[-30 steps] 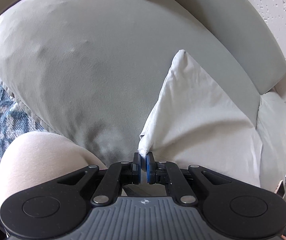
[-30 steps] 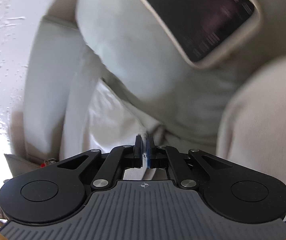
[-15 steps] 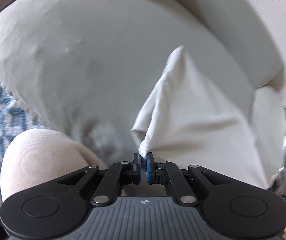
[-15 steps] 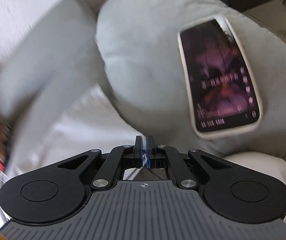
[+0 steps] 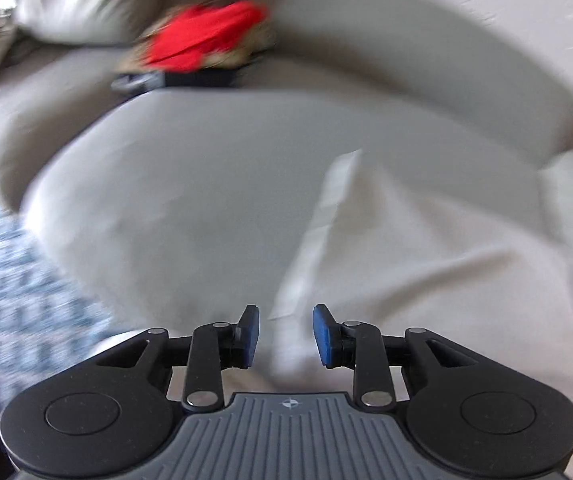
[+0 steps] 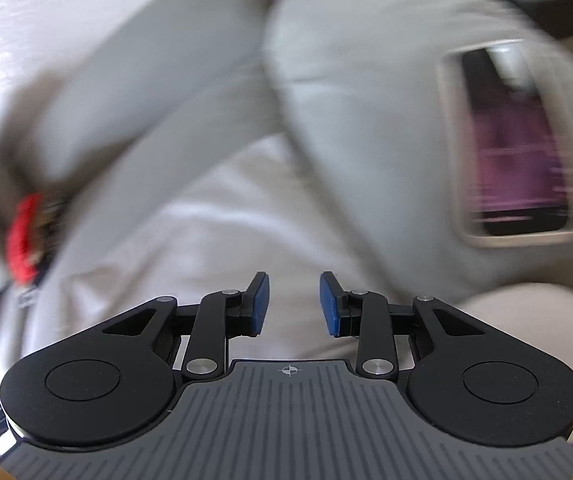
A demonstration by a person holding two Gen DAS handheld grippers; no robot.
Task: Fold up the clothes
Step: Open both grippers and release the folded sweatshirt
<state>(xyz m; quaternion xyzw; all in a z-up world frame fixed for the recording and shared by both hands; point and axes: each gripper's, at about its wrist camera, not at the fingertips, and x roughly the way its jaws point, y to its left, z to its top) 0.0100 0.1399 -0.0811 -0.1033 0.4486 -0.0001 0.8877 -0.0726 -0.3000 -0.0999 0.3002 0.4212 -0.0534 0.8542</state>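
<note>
While a pale garment (image 5: 426,264) lies spread on a grey sofa cushion (image 5: 190,184), the left tongs (image 5: 285,336) are opening above its edge, nothing between them. Further right, the right tongs (image 6: 293,305) are opening too, empty, likely releasing the cloth so the fold settles flat.

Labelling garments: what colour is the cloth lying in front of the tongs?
White, plain; the white cloth shows best in the left wrist view, against the grey cushion.

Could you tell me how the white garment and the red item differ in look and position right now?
The white garment is pale and lies spread just ahead of the left tool; the red item is vivid and sits bunched far back on the sofa. Neither is gripped; both rest on the sofa.
</note>
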